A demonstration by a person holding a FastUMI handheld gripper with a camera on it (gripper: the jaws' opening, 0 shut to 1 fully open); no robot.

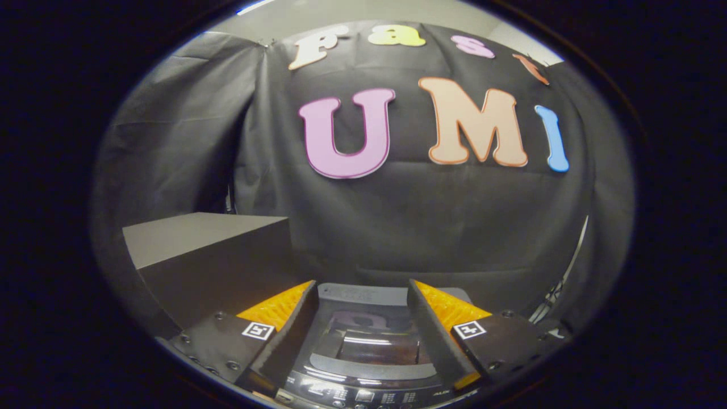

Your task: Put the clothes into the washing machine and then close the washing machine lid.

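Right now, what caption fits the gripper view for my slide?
Open gripper hovers over the washer with its lid shut, a box beside it.

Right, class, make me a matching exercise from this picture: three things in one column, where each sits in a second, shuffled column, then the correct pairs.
Things:
1. dark washing machine with glossy lid
2. large grey box-shaped block
3. black cloth wall

Places:
A. behind everything, at the back
B. below and between the open fingers of the gripper
C. beside the machine, beyond one finger

Pairs: 1-B, 2-C, 3-A
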